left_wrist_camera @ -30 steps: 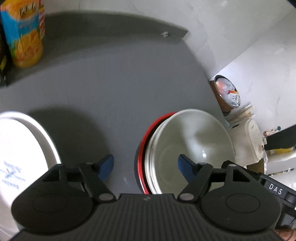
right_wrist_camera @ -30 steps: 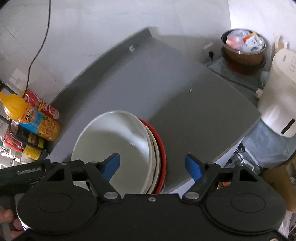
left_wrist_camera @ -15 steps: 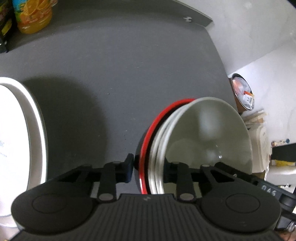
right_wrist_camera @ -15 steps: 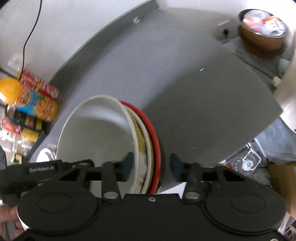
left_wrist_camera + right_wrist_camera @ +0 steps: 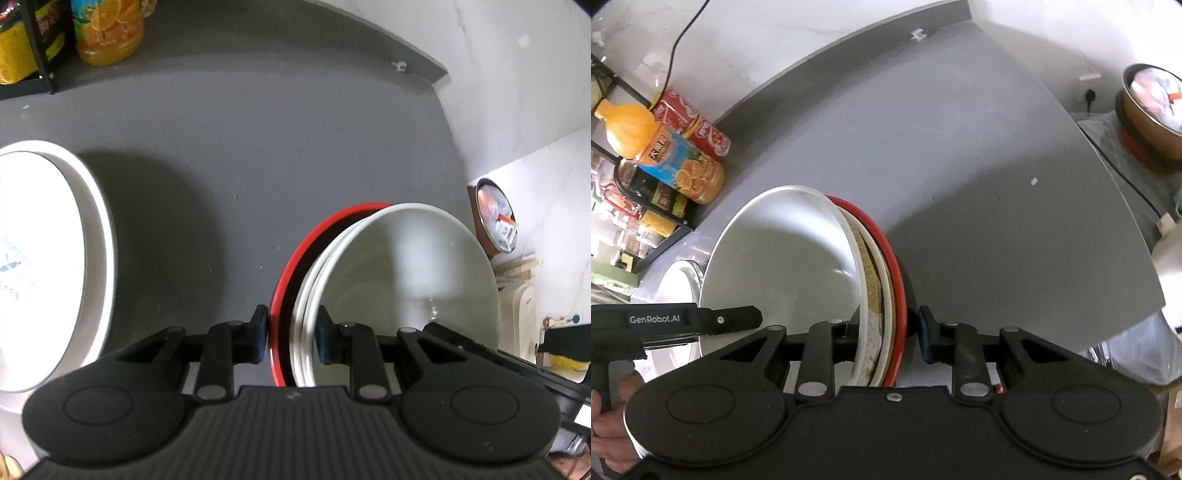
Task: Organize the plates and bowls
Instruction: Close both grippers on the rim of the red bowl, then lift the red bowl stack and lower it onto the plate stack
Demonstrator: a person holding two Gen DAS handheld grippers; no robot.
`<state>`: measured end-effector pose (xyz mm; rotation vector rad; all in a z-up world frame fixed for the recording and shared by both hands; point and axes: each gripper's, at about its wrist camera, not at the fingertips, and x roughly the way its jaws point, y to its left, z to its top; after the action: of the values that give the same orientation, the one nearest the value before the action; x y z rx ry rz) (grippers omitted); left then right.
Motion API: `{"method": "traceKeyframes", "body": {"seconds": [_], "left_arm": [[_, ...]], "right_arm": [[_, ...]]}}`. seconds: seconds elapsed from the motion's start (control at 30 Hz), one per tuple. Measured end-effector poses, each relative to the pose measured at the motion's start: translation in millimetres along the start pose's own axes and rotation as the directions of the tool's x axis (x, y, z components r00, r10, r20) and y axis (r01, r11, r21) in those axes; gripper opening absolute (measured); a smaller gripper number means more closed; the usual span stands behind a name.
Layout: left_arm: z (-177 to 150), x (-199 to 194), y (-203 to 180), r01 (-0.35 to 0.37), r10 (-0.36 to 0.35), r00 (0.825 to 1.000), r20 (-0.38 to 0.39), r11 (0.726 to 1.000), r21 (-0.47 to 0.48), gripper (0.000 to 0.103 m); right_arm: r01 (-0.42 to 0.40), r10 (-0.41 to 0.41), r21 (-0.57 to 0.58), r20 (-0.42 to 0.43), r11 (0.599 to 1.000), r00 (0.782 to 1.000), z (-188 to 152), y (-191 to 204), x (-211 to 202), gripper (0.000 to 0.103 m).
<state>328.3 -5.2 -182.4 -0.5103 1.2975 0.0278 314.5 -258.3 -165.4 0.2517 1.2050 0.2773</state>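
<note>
The stack of bowls [image 5: 388, 295] sits near the front right edge of the grey bench [image 5: 258, 147]: a white bowl [image 5: 783, 266] on top, at least one more white bowl under it, and a black bowl with a red rim [image 5: 895, 280] at the bottom. Both tongs are clamped on the stack's rims from opposite sides. The left tongs [image 5: 290, 334] have one blue pad outside the red rim and the other inside the white bowl. The right tongs [image 5: 886, 332] hold the opposite side, though its outer pad appears to stand slightly off the red rim, so that grip looks less sure.

The main risk, as I judge it, is uneven lifting. Each pair of tongs pinches several nested rims at once, so if one side rises faster the bowls may slide against each other, tilt, and slip free. Glazed rims offer the pads little friction. The stack is also close to the bench edge, so a dropped bowl could go over it.

A large white plate [image 5: 48, 266] lies to the left, apart from the stack; swinging the load that way too low could strike it. An orange juice bottle [image 5: 665, 155] and a red can [image 5: 705, 133] stand at the far corner, well clear.
</note>
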Motion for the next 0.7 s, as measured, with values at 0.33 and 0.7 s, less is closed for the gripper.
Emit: {"method": "traceKeyframes", "body": {"seconds": [0.33,0.7], "left_arm": [[-1,-18,7,0.022,-0.018,0.999,0.049,0.997,-0.073,0.024],[1,-52,34,0.054,-0.047,0.995,0.089,0.995,-0.083,0.024]], "right_arm": [[-0.035,0.036,-0.064,0.020,0.997,0.999,20,13,-7,0.027],[-0.045,0.047,-0.054,0.041,0.998,0.998,20,43,-15,0.027]]}}
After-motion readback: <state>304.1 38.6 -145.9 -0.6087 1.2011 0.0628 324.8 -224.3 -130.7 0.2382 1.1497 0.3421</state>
